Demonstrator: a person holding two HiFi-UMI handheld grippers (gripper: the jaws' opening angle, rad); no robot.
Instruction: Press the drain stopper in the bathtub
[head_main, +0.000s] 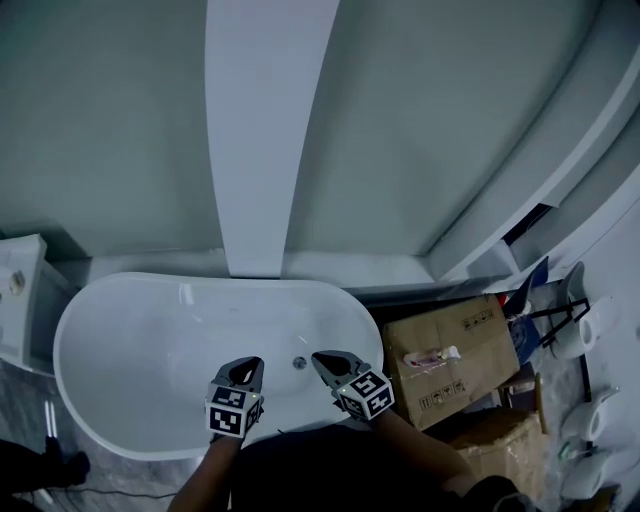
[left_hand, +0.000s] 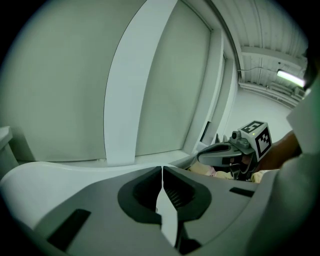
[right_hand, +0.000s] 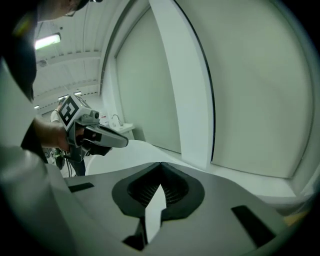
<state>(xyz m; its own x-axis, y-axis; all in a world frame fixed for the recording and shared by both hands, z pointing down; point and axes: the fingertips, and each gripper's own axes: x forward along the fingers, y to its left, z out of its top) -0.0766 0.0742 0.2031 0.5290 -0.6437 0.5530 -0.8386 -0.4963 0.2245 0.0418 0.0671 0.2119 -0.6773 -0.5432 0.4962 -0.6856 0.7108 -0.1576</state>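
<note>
Right now the person leans over the white bathtub (head_main: 150, 283) with both tools held low above its near side. The drain stopper (head_main: 299, 362), a small round disc, sits on the tub floor between the two tools, nearer the right one. The left gripper (head_main: 247, 365) has its jaws pressed together with nothing between them. The right gripper (head_main: 319, 357) is the same, its tips meeting on empty air. Neither seems to touch the stopper, so I'd call this the approach, with the press not yet made. The next move likely calls for the right tool's closed tip to come straight down on the disc, centred so it doesn't skid.
</note>
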